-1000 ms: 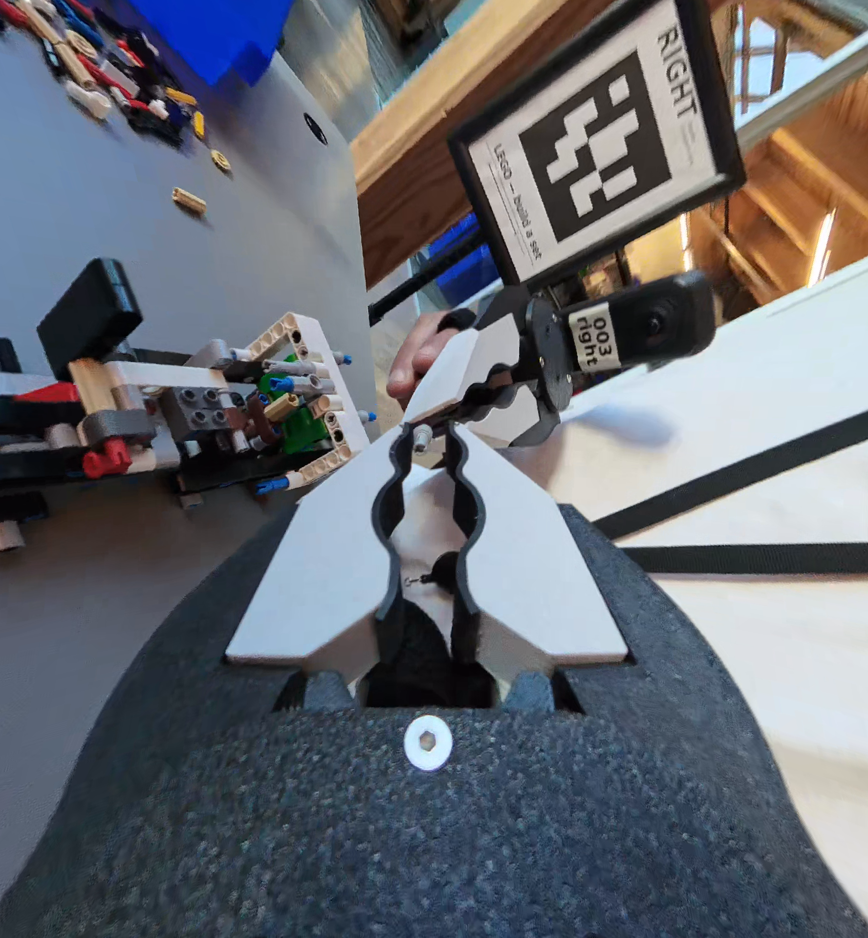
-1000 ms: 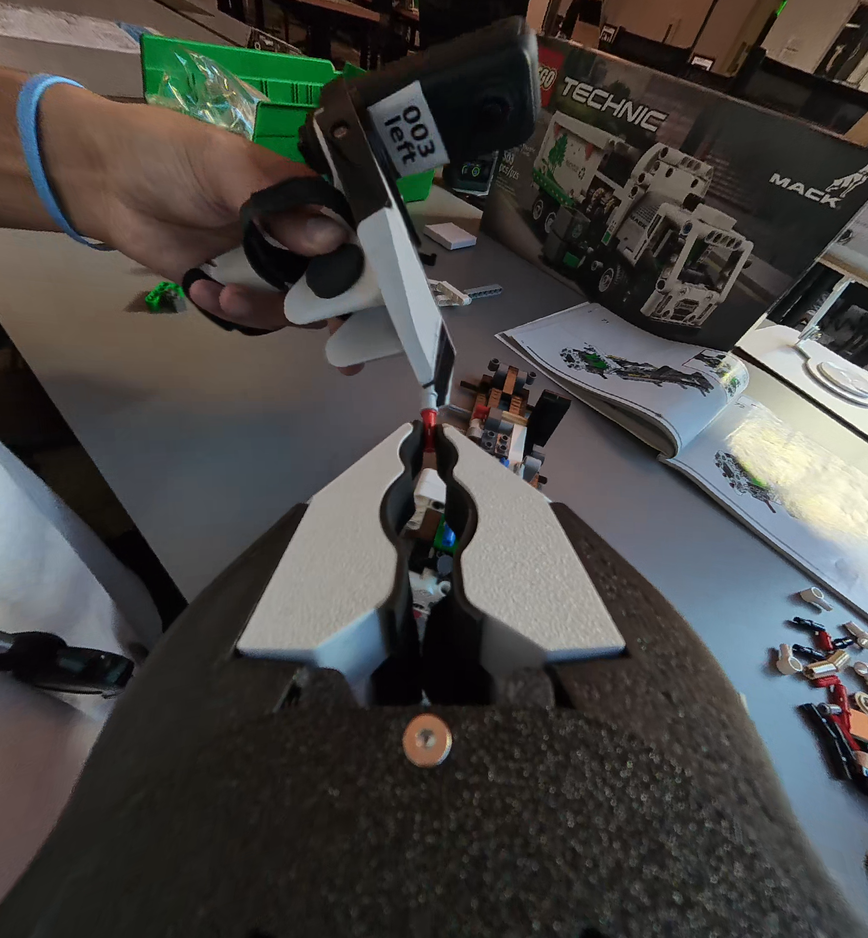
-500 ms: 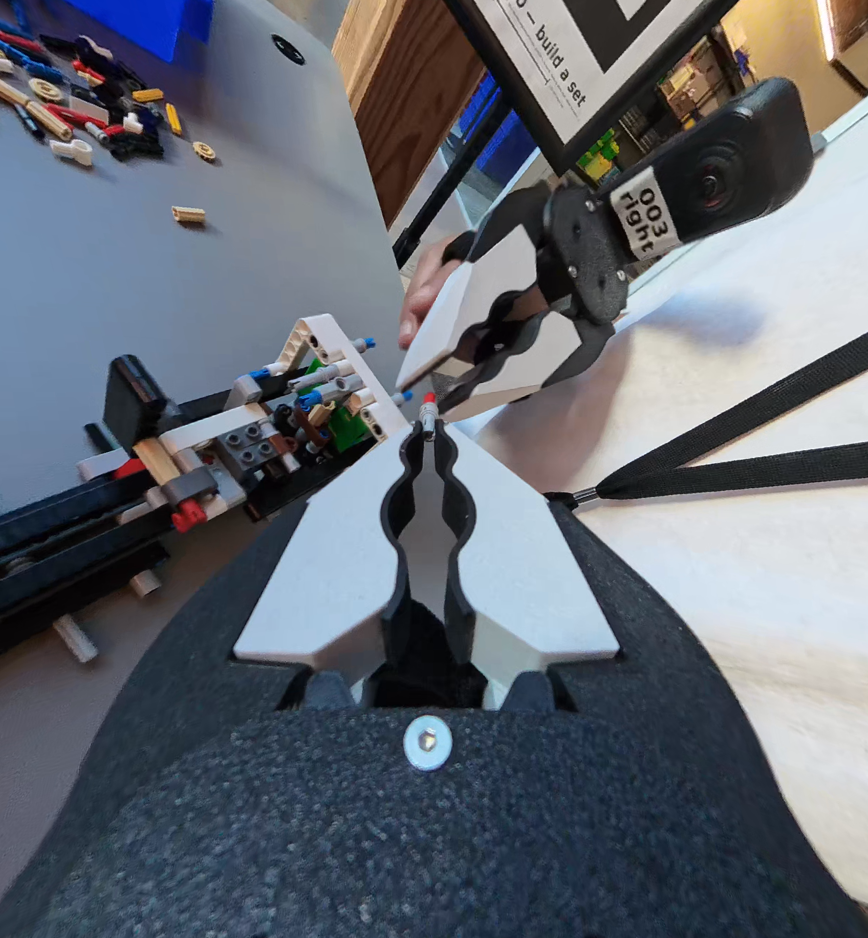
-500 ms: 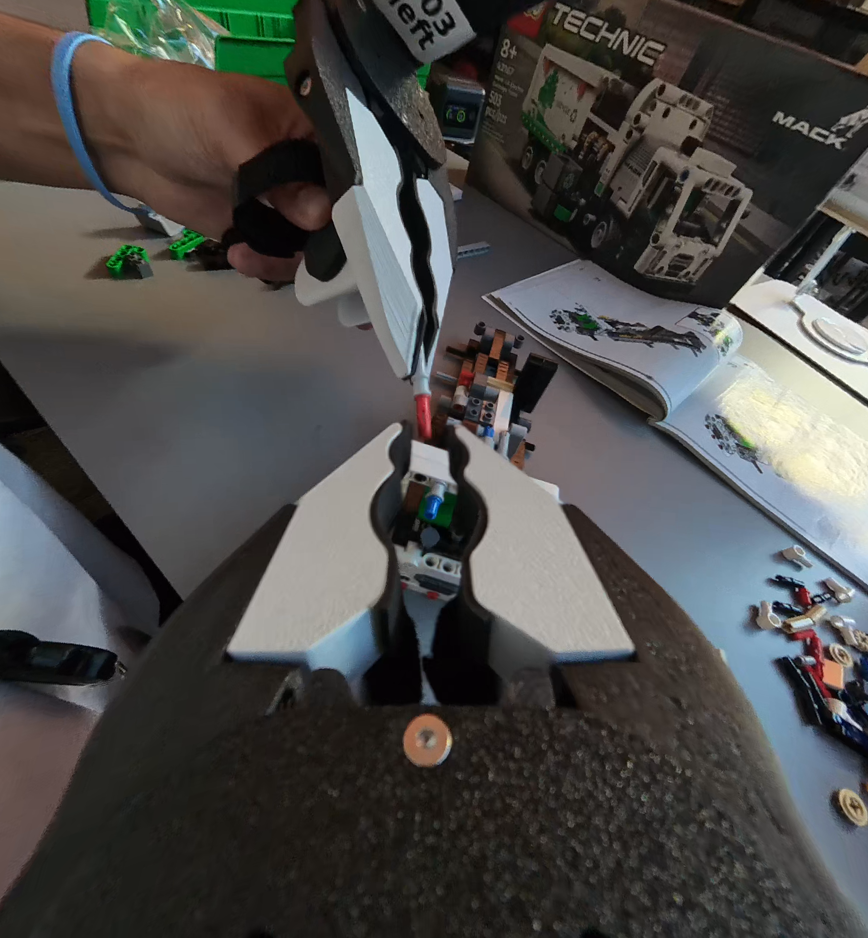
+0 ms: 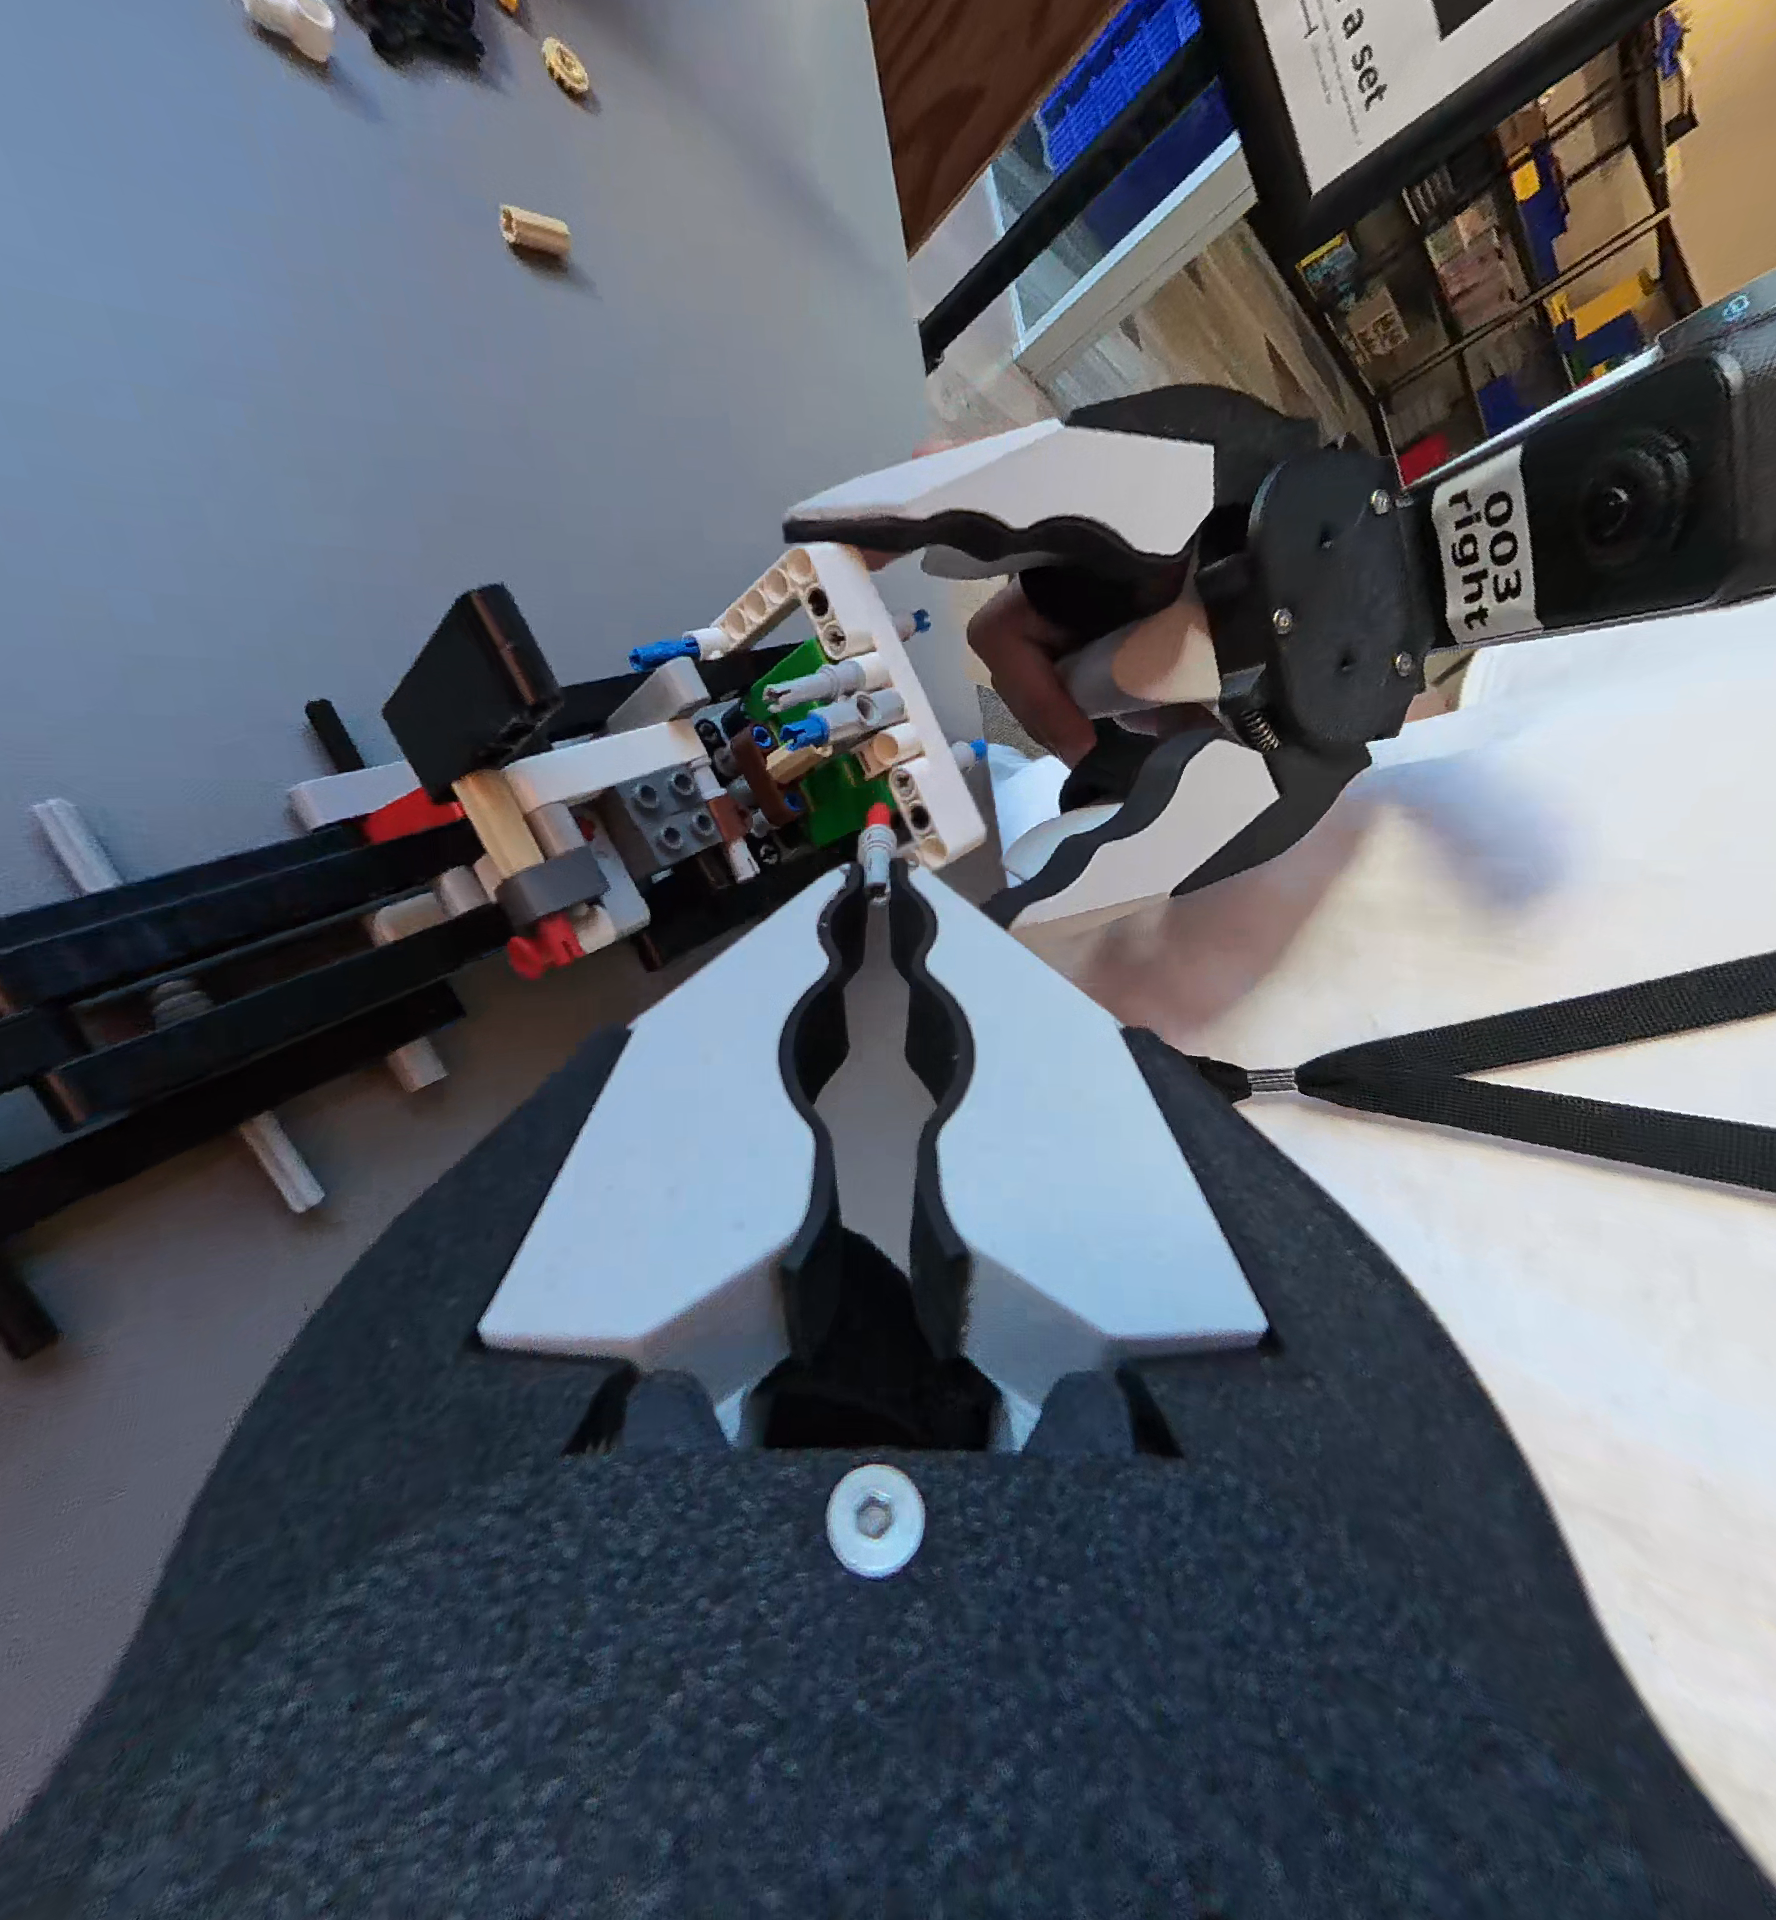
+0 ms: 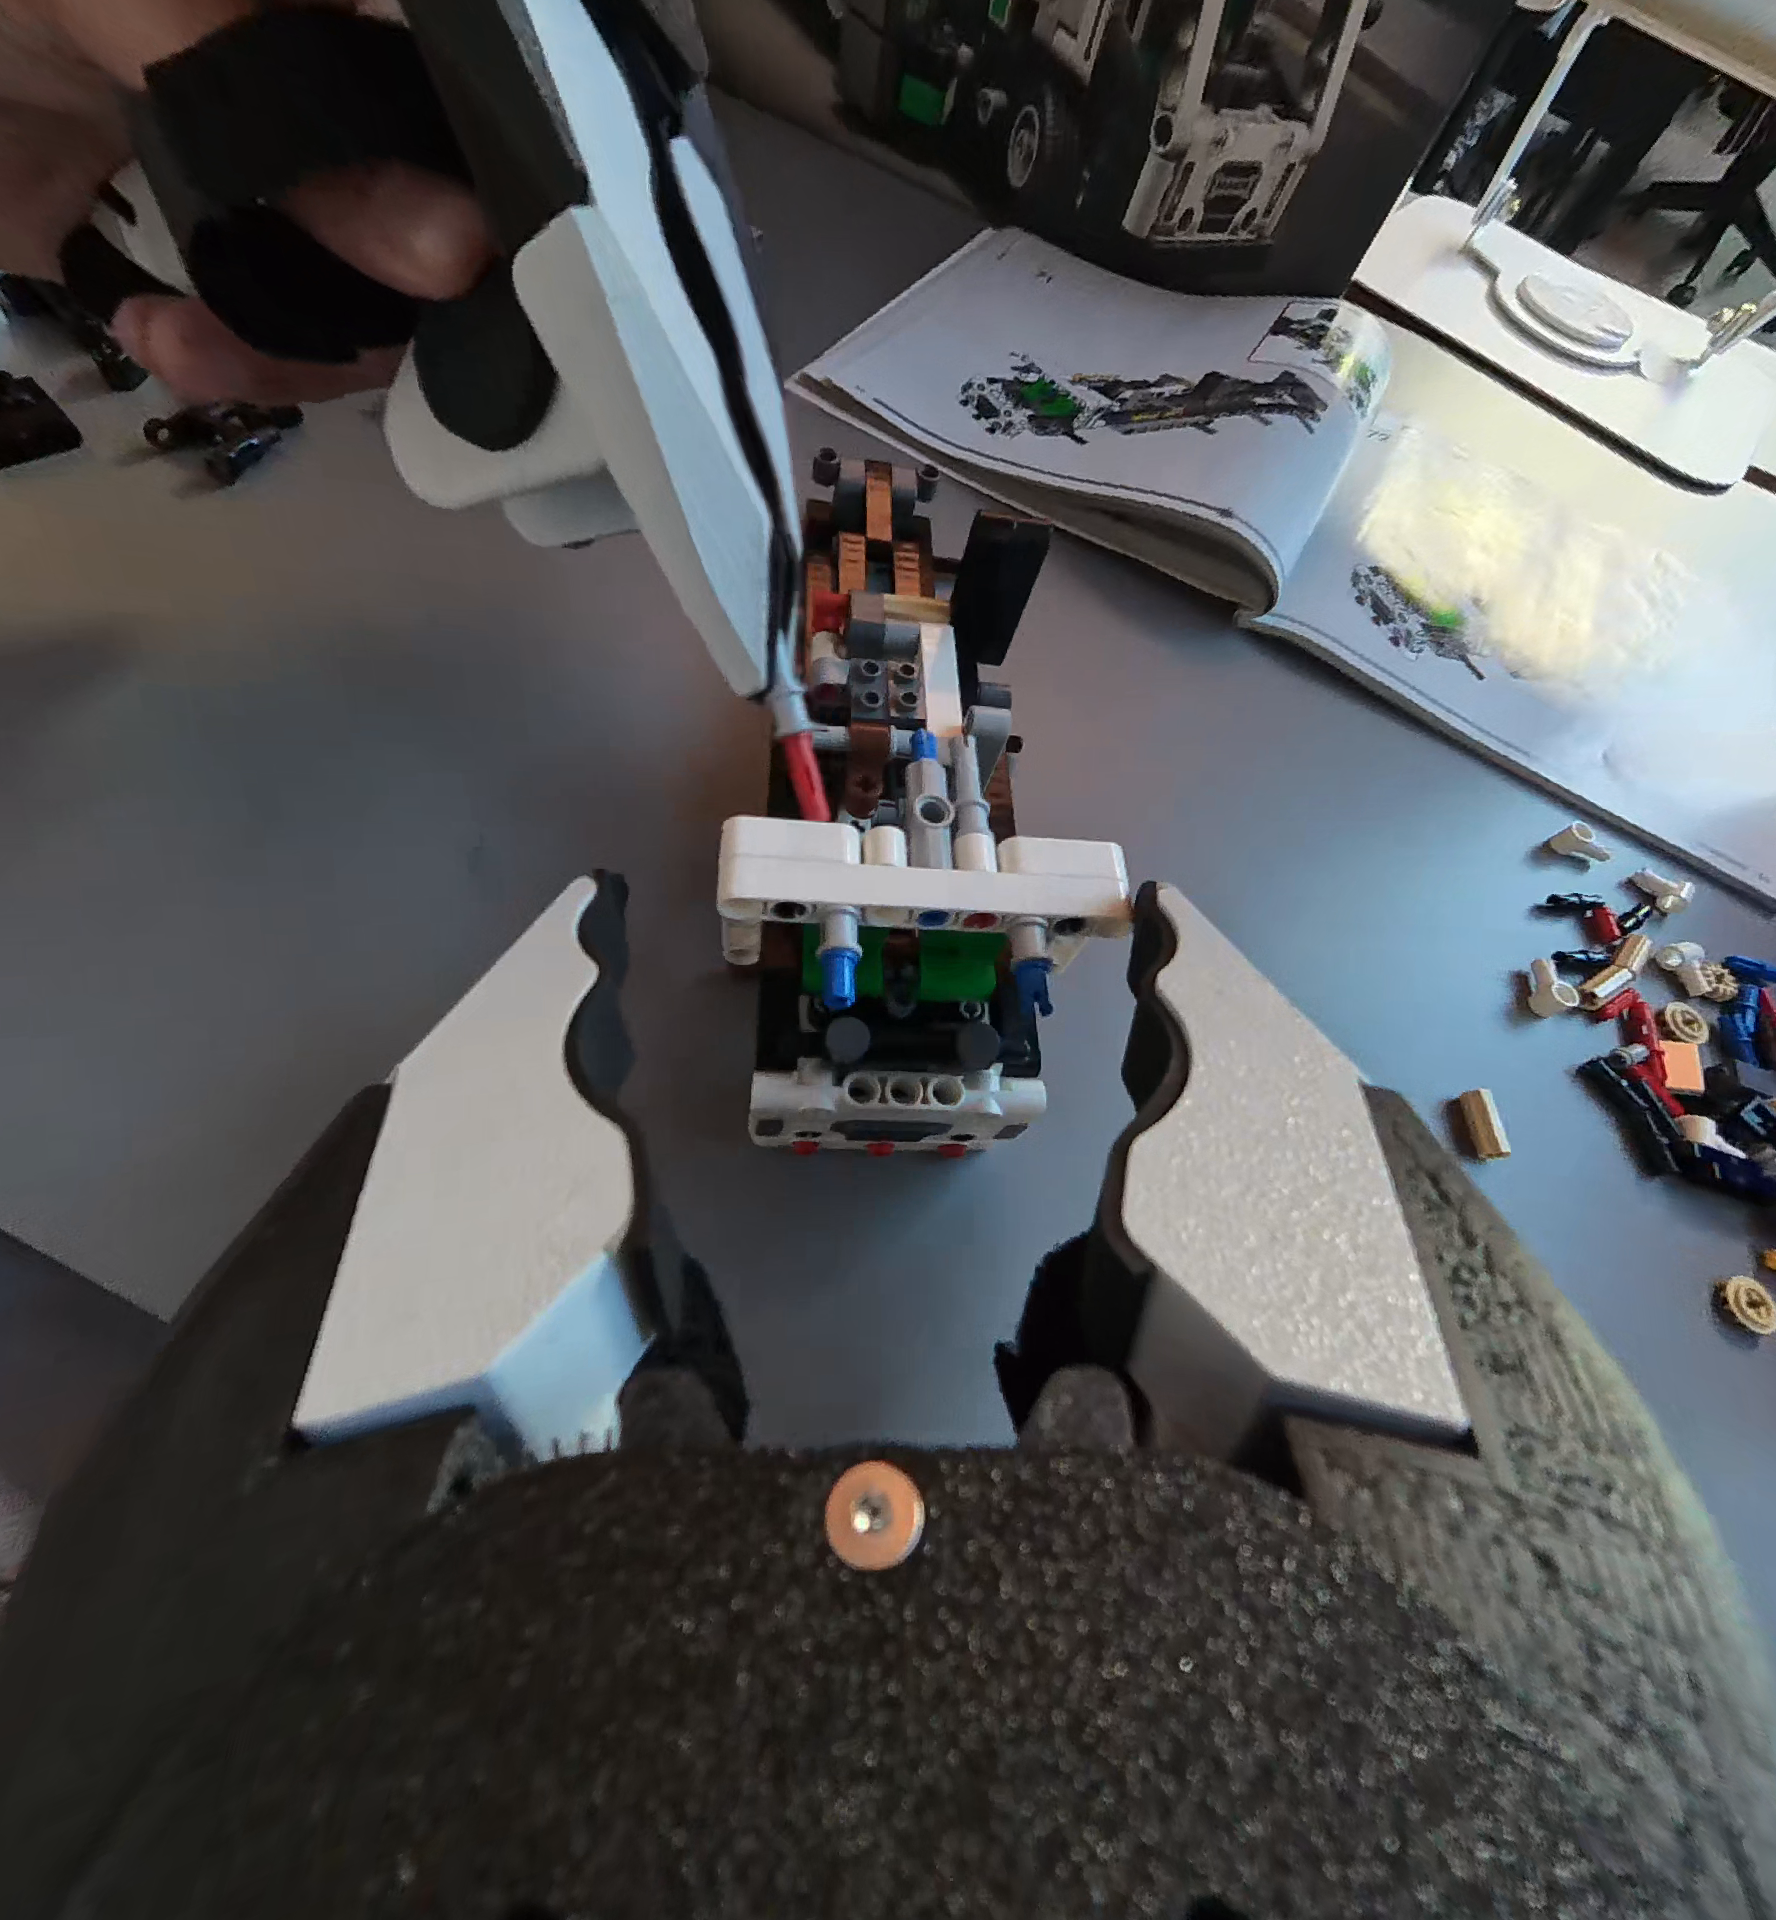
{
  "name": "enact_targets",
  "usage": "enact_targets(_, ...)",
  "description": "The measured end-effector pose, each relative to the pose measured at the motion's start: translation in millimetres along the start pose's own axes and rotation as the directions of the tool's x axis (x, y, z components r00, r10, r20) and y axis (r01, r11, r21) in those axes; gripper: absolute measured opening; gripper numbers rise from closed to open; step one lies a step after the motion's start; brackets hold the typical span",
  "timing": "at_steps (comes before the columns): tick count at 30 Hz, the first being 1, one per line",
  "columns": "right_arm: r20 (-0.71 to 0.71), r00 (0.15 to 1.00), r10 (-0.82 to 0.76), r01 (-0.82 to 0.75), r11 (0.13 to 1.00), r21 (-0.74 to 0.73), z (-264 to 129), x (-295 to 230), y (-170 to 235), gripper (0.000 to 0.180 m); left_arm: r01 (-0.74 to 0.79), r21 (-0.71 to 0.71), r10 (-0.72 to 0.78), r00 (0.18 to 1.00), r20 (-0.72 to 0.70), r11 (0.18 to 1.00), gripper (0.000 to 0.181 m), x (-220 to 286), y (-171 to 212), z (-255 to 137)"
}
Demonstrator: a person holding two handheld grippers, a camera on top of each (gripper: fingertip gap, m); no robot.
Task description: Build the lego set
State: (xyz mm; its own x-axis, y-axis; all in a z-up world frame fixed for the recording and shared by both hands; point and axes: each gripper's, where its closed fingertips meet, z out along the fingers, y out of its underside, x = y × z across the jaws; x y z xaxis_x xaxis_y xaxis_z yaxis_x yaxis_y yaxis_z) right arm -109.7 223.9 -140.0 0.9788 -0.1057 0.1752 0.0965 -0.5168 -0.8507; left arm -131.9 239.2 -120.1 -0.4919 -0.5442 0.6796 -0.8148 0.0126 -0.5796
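Red and grey, the axle pin [image 6: 799, 750] is pinched at the tip of the left tongs [image 5: 876, 883], its red end now at the edge of the white frame [image 6: 923, 871] of the model [image 6: 905, 790], which sits on the grey counter [image 6: 344, 810] at the centre of the right wrist view.

Changes noted:
- Right tongs [image 6: 873, 935]: nearly closed half a second ago; now spread wide, one finger either side of the white frame, holding nothing. The right-hand finger looks just at the frame's end; contact cannot be confirmed.
- Left tongs: one second ago the pin was held against the right tongs' tips, away from the model; it has since been carried to the model, with the same narrow grip.

Assessment: the pin rests solely with the left tongs. The insertion step appears to be starting, the right tongs placed to brace the frame. Seating not yet evident.

Loose parts [image 6: 1694, 1029] lie at right; manual [image 6: 1279, 468] at upper right.
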Motion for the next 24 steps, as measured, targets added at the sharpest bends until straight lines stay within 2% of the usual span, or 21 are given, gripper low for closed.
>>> enact_targets(3, 0.002, 1.000, -0.004, 0.004, 1.000, 0.010, 6, 8, 3, 0.081, 0.020, 0.022, -0.019, 1.000, -0.016, 1.000, 0.001, 0, 0, 0)
enact_targets(5, 0.033, 0.999, -0.039, 0.038, 0.999, 0.030, 7, 15, 3, 0.081, 0.032, 0.054, -0.031, 0.999, -0.022, 0.998, 0.001, -1, -4, -2)
enact_targets(8, 0.181, 0.971, -0.156, 0.141, 0.986, 0.092, 6, 16, 3, 0.080, 0.033, 0.062, -0.032, 0.999, -0.013, 0.998, 0.001, -1, -1, -3)
enact_targets(10, 0.312, 0.921, -0.234, 0.198, 0.969, 0.145, 5, 15, 4, 0.080, 0.031, 0.098, -0.029, 0.999, -0.017, 0.995, 0.001, 3, -4, -4)
enact_targets(14, 0.475, 0.819, -0.322, 0.244, 0.944, 0.220, 7, 17, 3, 0.080, 0.051, 0.183, -0.053, 0.999, 0.007, 0.982, 0.001, 7, -8, 1)
enact_targets(19, 0.541, 0.754, -0.373, 0.264, 0.926, 0.270, 2, 15, 5, 0.080, 0.166, 0.308, -0.185, 0.982, 0.035, 0.937, 0.001, 8, -10, 12)
enact_targets(24, 0.557, 0.735, -0.385, 0.255, 0.919, 0.300, -2, 11, 6, 0.080, 0.292, 0.444, -0.308, 0.951, -0.039, 0.847, 0.000, 10, -10, 20)
